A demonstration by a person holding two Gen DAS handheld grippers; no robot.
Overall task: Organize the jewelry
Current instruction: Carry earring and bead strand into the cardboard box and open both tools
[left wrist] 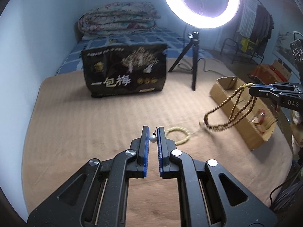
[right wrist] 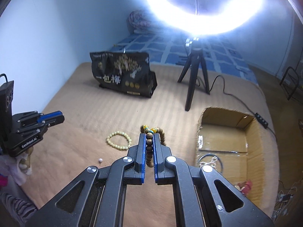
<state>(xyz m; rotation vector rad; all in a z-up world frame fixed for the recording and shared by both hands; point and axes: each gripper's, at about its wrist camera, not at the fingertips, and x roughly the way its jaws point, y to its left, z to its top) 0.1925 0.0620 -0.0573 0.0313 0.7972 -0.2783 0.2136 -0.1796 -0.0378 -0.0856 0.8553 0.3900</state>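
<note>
My right gripper (right wrist: 149,135) is shut on a brown wooden bead necklace (right wrist: 149,143). In the left wrist view the necklace (left wrist: 234,106) hangs in loops from the right gripper (left wrist: 252,89), beside the open cardboard box (left wrist: 223,87). My left gripper (left wrist: 153,130) hovers above a small pearl earring (left wrist: 153,138) seen between its narrowly parted fingers. The pearl earring (right wrist: 100,160) lies on the tan blanket, well below the left gripper (right wrist: 56,116). A pale yellow bead bracelet (right wrist: 119,139) lies on the blanket; it also shows in the left wrist view (left wrist: 180,135).
The cardboard box (right wrist: 253,132) holds a blue ring-shaped item (right wrist: 209,159) and a red trinket (right wrist: 246,187). A black snack bag (left wrist: 125,70) stands at the back. A ring light on a tripod (left wrist: 194,56) stands behind the box, its cable (right wrist: 236,98) trailing right.
</note>
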